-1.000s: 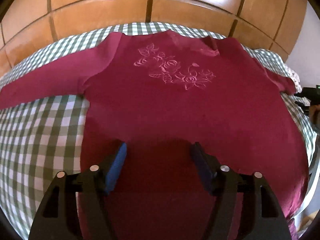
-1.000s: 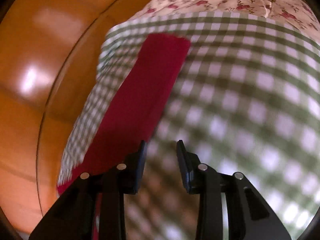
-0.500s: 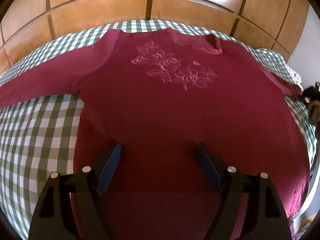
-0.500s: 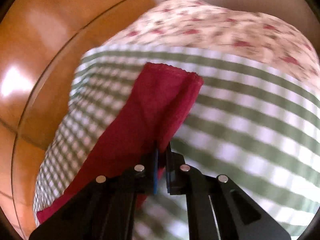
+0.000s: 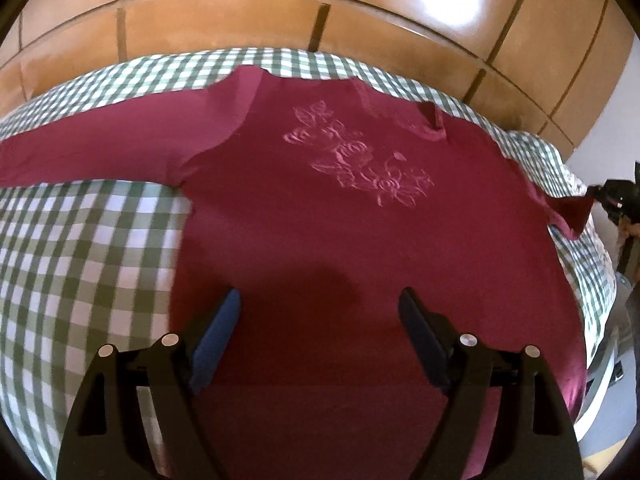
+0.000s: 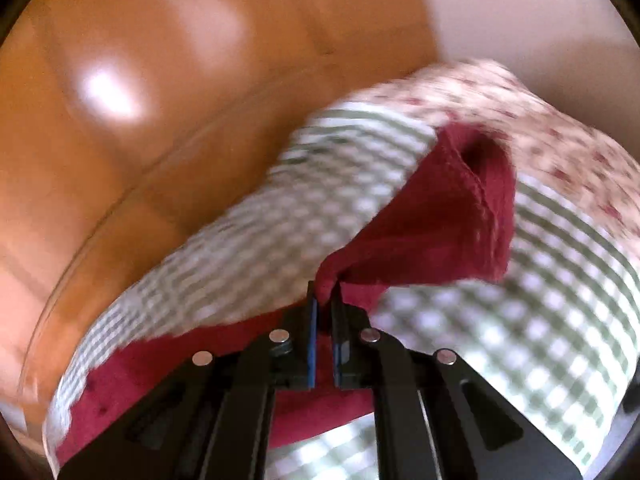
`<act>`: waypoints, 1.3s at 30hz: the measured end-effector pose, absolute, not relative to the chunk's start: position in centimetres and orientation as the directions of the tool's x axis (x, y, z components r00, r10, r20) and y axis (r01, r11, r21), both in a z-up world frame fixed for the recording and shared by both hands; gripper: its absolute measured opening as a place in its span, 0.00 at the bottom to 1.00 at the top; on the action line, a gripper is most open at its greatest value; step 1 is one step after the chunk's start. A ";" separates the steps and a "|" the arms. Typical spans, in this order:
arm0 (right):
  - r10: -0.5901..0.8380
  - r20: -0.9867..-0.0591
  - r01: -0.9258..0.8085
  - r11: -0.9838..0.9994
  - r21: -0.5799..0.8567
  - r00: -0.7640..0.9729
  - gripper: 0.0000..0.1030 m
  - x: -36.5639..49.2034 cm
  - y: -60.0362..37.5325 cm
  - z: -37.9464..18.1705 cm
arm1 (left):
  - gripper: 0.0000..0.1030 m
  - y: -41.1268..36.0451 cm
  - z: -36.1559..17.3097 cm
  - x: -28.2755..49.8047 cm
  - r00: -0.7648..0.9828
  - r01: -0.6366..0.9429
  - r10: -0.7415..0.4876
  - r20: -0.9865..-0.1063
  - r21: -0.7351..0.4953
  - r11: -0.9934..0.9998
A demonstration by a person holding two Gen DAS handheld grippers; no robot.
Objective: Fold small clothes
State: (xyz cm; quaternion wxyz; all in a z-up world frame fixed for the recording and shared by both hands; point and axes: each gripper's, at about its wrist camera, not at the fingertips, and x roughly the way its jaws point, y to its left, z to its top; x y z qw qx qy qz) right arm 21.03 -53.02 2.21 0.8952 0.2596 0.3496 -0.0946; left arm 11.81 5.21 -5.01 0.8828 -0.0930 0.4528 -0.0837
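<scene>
Garment, left wrist view: a dark red sweater [image 5: 320,240] is spread flat, front up, on a green-and-white checked cloth [image 5: 80,264].
Decoration: a pale pink rose motif [image 5: 360,160] is seen on the chest, below the neckline.
Sleeves: one sleeve [image 5: 100,152] is laid straight out to the left edge of the view; the other sleeve end [image 5: 568,208] is seen raised off the cloth at the far right.
Left gripper [image 5: 320,320]: its jaws are spread wide above the lower body of the sweater, and nothing is held between them.
Backdrop: glossy wooden panels [image 5: 280,12] are seen behind the cloth.
Right gripper, right wrist view [image 6: 324,300]: its jaws are pressed together on a pinch of the red sleeve cuff [image 6: 472,208], which is lifted above the checked cloth [image 6: 520,340].
Cuff opening: it is seen gaping toward the camera.
Beyond the cuff: a floral-print fabric [image 6: 540,120] is seen past the checked cloth; the view is blurred.
</scene>
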 end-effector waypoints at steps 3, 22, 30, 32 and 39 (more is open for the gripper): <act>0.128 -0.657 0.214 0.885 0.414 0.743 0.05 21.9 -46.3 3.3 | 0.78 6.1 -4.4 11.7 0.589 0.047 -0.237 -0.773 -0.260 0.964; 0.515 -0.652 -0.253 0.853 0.457 0.557 0.66 22.0 -18.9 1.5 | 0.65 9.2 -0.7 15.4 0.613 0.067 -0.406 -0.678 -0.468 0.881; 0.509 -0.651 -0.130 0.833 0.538 0.563 0.75 16.1 -28.5 -0.8 | 0.54 8.6 -2.3 21.5 0.573 0.048 -0.430 -0.698 -0.495 0.867; 0.495 -0.659 -0.072 0.826 0.559 0.567 0.77 15.1 -31.1 -1.9 | 0.51 7.9 -2.9 23.8 0.547 0.041 -0.432 -0.717 -0.492 0.870; 0.467 -0.648 0.066 0.780 0.623 0.602 0.79 15.5 -36.2 -4.6 | 0.45 4.9 -5.1 29.7 0.493 0.021 -0.454 -0.742 -0.512 0.859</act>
